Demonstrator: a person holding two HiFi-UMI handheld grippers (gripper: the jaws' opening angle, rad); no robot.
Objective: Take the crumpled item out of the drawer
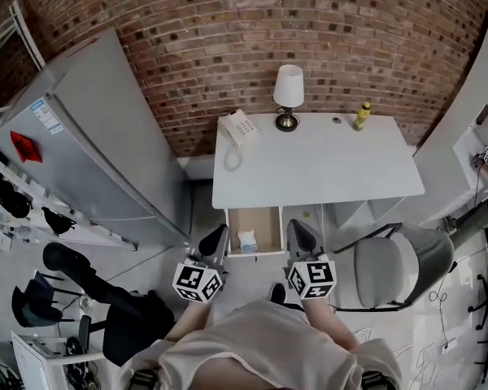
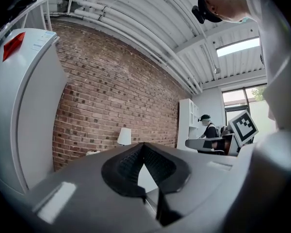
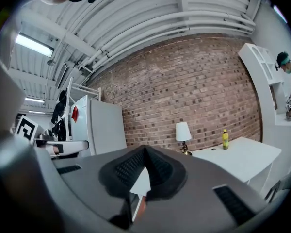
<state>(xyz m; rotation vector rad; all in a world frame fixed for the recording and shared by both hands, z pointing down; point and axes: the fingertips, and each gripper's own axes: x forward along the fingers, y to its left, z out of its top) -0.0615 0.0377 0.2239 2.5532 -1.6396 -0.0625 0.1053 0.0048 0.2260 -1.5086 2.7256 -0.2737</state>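
Under the white desk a wooden drawer stands pulled open. A white crumpled item lies inside it near the front. My left gripper hovers just left of the drawer's front corner, jaws together and empty. My right gripper hangs just right of the drawer, also shut with nothing in it. In the left gripper view the left gripper points up toward the brick wall, pads meeting. The right gripper in its own view does the same. Neither gripper view shows the crumpled item.
On the desk stand a lamp, a white telephone and a yellow bottle. A grey fridge is at the left, a grey chair at the right. A black stand sits low left. A person works at far-right shelves.
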